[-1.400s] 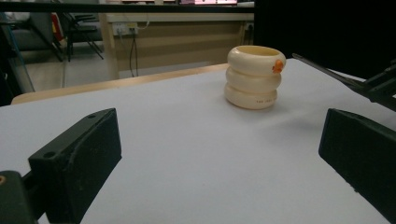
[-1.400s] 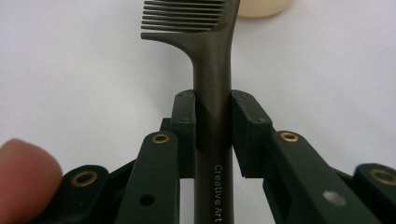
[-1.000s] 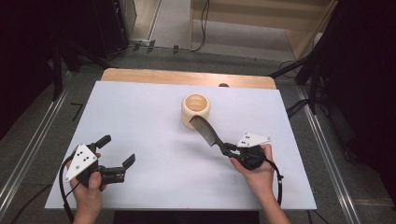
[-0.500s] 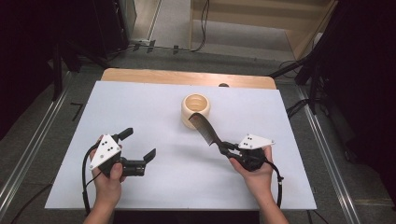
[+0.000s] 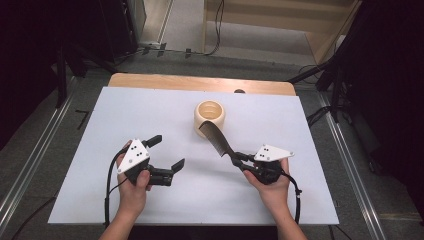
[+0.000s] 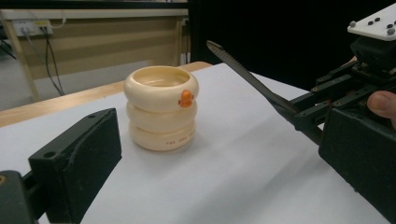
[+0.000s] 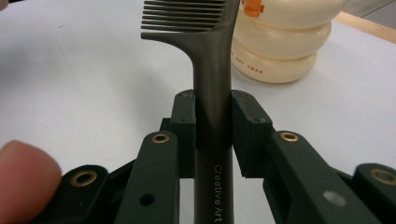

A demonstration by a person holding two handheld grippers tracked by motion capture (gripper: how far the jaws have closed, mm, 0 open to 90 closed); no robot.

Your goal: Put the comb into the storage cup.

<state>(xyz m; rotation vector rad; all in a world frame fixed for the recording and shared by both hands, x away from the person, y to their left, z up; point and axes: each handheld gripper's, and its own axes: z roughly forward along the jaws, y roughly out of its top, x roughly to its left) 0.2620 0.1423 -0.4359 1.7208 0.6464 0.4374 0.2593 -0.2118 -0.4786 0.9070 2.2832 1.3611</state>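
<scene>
Item one: a dark grey plastic comb (image 5: 216, 139) with a long straight handle, clamped by that handle between the two black jaws of the right gripper (image 5: 239, 161). In the right gripper view the pads press on both sides of the handle (image 7: 212, 116), and the toothed head (image 7: 184, 16) rises past them with the teeth pointing to that view's left. White lettering reading "Creative Art" runs along the lower handle. In the high view the comb slants up and away from the gripper toward the centre of the table, its far end reaching over the near side of the holder; whether the two touch cannot be told.

Item two: a cream-coloured holder shaped as three stacked rounded rings (image 5: 209, 117), open at the top, standing upright on the sheet a little beyond the table's centre. A small orange mark (image 6: 186, 98) sits on its top ring (small printed lettering runs round the bottom ring).

Item three: the left gripper (image 5: 167, 154), held above the sheet on the near left, well apart from the holder. Its jaws stand wide apart with nothing between them, pointing toward the comb and the holder.

Support: a white sheet (image 5: 150, 110) covering a wooden table (image 5: 175, 82), whose bare far edge shows beyond it.
</scene>
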